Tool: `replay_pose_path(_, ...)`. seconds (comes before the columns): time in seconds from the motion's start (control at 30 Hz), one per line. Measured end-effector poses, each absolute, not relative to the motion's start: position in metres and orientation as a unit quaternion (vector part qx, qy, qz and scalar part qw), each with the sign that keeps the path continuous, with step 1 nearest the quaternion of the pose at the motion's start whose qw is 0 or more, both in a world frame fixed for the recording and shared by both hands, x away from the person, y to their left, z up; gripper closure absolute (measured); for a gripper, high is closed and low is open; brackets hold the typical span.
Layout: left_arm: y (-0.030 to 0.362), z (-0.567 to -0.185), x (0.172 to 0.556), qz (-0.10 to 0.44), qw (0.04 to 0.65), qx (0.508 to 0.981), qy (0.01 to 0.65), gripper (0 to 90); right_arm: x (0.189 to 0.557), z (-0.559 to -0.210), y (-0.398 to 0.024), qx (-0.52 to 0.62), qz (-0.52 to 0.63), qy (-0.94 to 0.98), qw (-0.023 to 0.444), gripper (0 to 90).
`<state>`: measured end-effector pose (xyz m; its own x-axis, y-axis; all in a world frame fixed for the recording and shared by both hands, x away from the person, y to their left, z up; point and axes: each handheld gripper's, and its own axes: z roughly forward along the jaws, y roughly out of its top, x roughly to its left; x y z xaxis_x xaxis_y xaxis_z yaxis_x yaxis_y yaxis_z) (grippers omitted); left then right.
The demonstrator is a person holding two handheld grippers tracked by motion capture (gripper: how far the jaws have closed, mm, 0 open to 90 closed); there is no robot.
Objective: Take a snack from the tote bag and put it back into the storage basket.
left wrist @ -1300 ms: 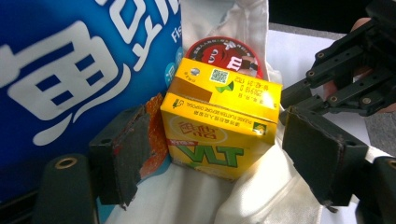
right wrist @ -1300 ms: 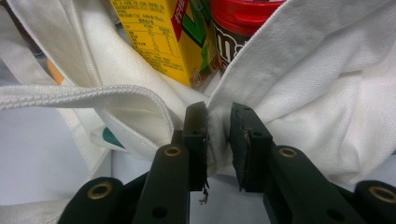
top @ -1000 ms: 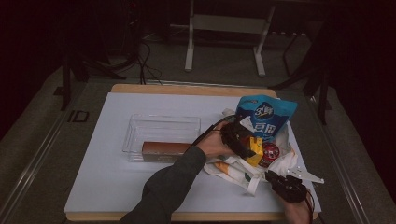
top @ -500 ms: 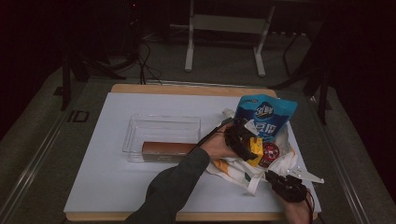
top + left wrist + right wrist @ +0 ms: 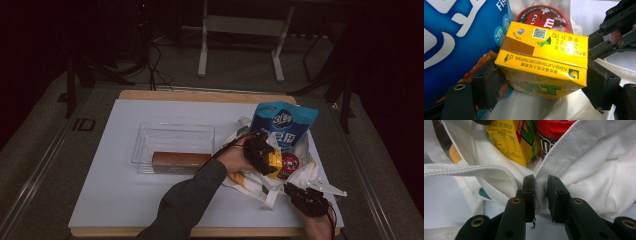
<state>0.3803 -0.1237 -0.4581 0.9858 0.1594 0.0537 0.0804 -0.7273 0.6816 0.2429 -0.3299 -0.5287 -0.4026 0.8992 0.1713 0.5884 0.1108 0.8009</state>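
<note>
A yellow drink carton point(image 5: 544, 66) is clamped between the fingers of the left gripper point(image 5: 261, 152), one pad pressing each narrow side. It is a small rectangular box with a brown strip and a foil-sealed straw hole on its top face, a QR code and printed date beside them, a line of flatten-before-disposal text along the upper edge, and green lettering on the front. It sits at the mouth of a white cloth bag point(image 5: 300, 172) near the right edge of the worktop point(image 5: 125, 200), just beside a red-lidded M&M's tub point(image 5: 541, 17) and a blue snack pouch point(image 5: 283, 125) that stands behind it. The right gripper point(image 5: 307, 199), close to the near right corner, has its fingers pinched on a fold of the bag's cloth, with the carton and tub just beyond.
</note>
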Motion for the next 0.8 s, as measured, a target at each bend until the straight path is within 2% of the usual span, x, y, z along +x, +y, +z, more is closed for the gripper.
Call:
replay_pose_path(0.23,-0.1247,-0.4607,0.3833,0.043,0.369,0.926,0.064,22.0,0.2431,-0.5288,-0.3301,0.515,0.425,0.722,0.183,76.2)
replay_pose_path(0.57,-0.1317,-0.4653,0.3819,0.054,0.36,0.929,0.066,20.6,0.2431,-0.5288,-0.3302,0.515,0.424,0.723,0.183,76.2)
replay_pose_path(0.8,-0.1285,-0.463,0.38,0.055,0.358,0.93,0.063,27.3,0.2434,-0.529,-0.3304,0.514,0.425,0.722,0.183,76.1)
